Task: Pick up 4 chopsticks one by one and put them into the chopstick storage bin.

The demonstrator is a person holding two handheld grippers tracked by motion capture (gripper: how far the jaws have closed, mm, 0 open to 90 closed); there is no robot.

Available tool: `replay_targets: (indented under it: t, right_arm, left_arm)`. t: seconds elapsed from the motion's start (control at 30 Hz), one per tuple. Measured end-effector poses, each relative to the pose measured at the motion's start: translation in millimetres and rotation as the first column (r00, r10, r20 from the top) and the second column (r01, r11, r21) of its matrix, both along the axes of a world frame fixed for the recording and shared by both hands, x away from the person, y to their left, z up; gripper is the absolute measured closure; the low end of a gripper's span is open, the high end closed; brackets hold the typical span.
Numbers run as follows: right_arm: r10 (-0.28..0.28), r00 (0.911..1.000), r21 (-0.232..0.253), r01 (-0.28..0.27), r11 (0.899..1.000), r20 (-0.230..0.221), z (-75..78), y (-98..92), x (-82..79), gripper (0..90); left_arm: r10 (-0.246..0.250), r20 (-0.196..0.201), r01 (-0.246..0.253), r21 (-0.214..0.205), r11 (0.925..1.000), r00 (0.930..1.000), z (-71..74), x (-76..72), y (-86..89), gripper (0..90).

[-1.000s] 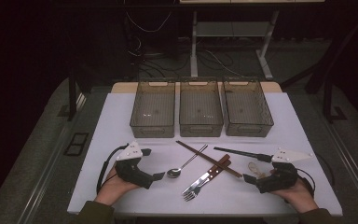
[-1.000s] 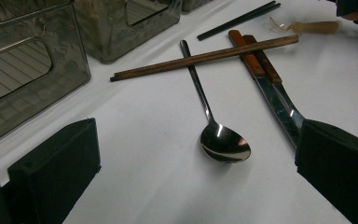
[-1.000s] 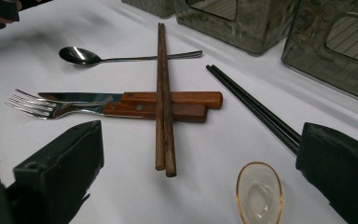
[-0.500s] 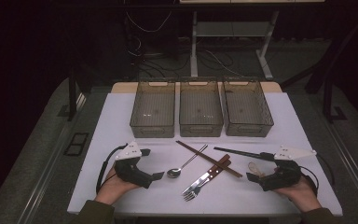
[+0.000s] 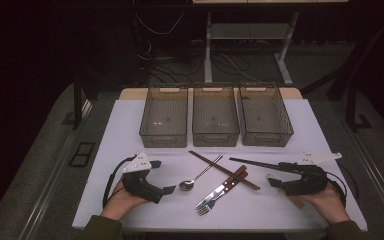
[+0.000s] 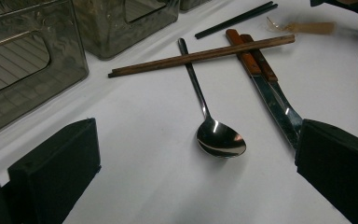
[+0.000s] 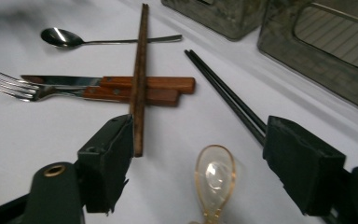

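Note:
Cutlery lies loose on the white table (image 5: 130, 130): a metal spoon (image 5: 195, 179) (image 6: 220, 140), brown chopsticks (image 5: 225, 170) (image 7: 140, 79), a wood-handled knife and fork (image 5: 220, 192) (image 7: 98, 88), and black chopsticks (image 5: 255, 163) (image 7: 228, 95). My left gripper (image 5: 164, 176) (image 6: 198, 135) rests at the front left, open and pointing at the metal spoon. At the front right, my right gripper (image 5: 271, 176) (image 7: 200, 135) is open. Its jaws have just been closing. A clear amber plastic spoon (image 7: 214, 179) lies between them, untouched by either pad.
Three empty see-through bins stand in a row at the back: left (image 5: 163, 135), middle (image 5: 215, 135), right (image 5: 266, 135). The table's front edge runs just below both hands. Dark floor and table legs lie beyond.
My right gripper has tilted slightly and its jaws have drawn closer on either side of the clear spoon. My left gripper has stayed put.

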State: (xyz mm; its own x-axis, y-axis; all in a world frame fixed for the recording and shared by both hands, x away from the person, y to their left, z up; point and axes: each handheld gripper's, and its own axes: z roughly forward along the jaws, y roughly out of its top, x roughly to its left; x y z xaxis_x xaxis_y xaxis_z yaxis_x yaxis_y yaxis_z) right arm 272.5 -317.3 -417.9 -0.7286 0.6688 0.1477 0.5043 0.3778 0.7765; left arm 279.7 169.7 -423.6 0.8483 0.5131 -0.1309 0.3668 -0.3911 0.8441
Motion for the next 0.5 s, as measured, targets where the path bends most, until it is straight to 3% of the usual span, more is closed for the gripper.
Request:
replay_targets:
  t: [0.5]
  right_arm:
    - [-0.051, 0.9987, -0.046, 0.051, 0.998, -0.003, 4.9, -18.0, 19.1, 40.5]
  left_arm:
    - [-0.001, 0.0, 0.001, 0.001, 1.0, 1.0, -0.2, -0.4, -0.8, 0.0]
